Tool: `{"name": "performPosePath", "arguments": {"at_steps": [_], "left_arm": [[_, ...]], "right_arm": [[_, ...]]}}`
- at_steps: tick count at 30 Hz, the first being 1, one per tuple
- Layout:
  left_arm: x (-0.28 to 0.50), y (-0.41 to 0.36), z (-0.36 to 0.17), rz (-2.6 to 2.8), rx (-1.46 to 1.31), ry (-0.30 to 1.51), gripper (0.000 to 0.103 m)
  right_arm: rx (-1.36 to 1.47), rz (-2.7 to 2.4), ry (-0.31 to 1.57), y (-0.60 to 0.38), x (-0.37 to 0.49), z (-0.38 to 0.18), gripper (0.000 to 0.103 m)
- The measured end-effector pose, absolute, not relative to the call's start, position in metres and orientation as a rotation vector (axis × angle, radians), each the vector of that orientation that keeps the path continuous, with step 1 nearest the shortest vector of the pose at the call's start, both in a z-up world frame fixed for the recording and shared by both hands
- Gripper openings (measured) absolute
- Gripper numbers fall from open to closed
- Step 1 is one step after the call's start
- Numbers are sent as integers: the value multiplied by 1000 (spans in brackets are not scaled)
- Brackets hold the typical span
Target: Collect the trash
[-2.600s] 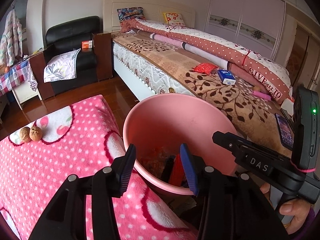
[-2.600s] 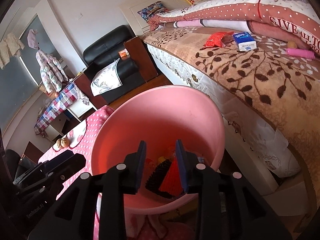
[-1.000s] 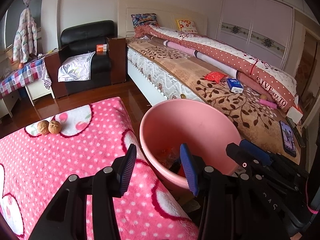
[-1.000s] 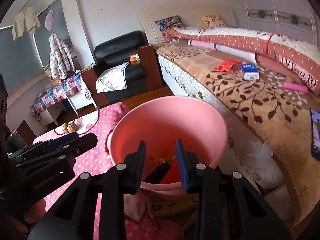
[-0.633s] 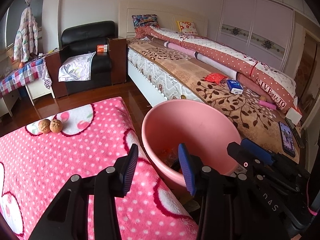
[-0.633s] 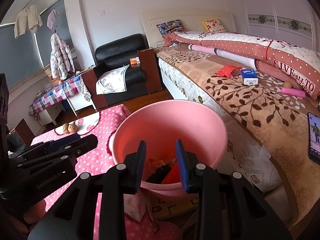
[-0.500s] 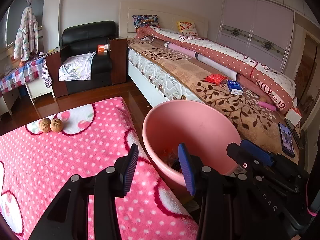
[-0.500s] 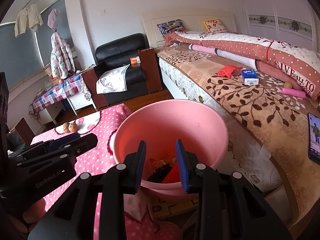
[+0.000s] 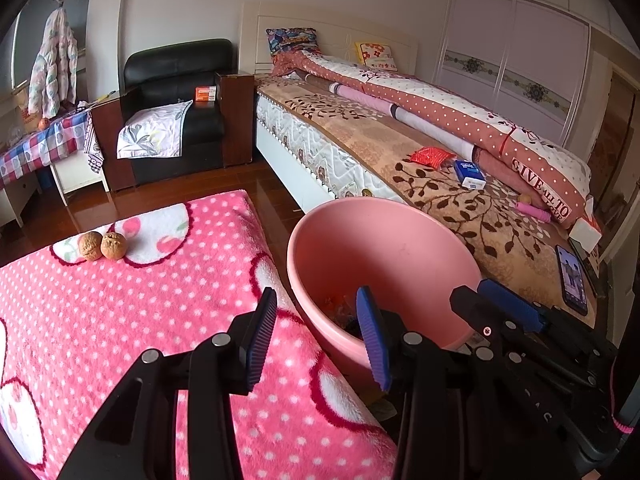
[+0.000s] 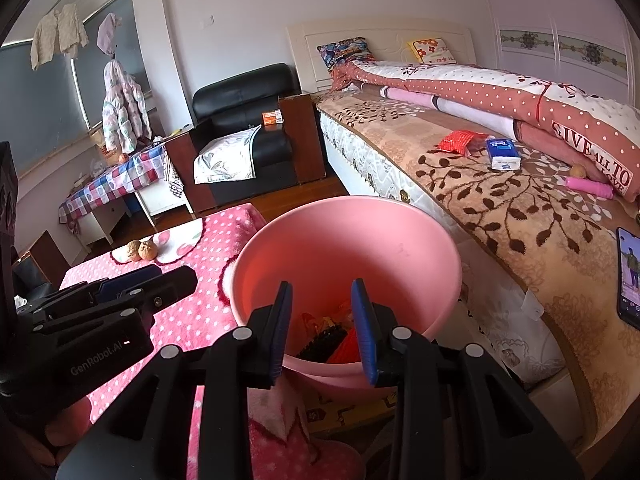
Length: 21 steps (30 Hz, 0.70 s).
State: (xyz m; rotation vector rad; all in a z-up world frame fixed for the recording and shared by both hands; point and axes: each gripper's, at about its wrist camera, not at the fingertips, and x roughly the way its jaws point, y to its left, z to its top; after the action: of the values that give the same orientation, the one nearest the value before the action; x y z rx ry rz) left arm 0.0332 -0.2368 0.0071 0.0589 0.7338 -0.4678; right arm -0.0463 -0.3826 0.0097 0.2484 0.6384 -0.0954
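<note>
Both tools are held above the near rim of the pink bin, which stands on the floor between the pink dotted blanket and the bed. The left gripper is spread wide with nothing between its blue pads. The right gripper is spread moderately and is also empty. Wrappers and dark scraps are seen at the bottom of the bin, so part of the trash is judged to be already collected.

Candidate trash outside the bin: a red packet and a blue-white box on the bed cover, well apart from both tools; 2 walnuts at the far end of the blanket. Whether the box or the walnuts count as trash cannot be told.

Risks from here:
- The bin could be tipped or knocked if a tool is swung low across its rim, since both are close to it.
- The 2 tools are near each other and could be clashed if moved together.
- The phone lies on the bed edge near the right tool's likely path and could be pushed off.
- The thin red packet could be missed or slid on the soft cover with a shallow pinch.
- The walnuts could be rolled off the blanket if nudged.
</note>
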Motion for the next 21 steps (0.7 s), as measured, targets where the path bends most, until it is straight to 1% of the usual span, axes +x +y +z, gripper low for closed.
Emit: {"name": "performPosePath", "arguments": {"at_steps": [21], "left_arm": [[37, -234, 3, -452, 50, 750, 41]], "right_arm": [[241, -93, 642, -380, -47, 7, 31]]}}
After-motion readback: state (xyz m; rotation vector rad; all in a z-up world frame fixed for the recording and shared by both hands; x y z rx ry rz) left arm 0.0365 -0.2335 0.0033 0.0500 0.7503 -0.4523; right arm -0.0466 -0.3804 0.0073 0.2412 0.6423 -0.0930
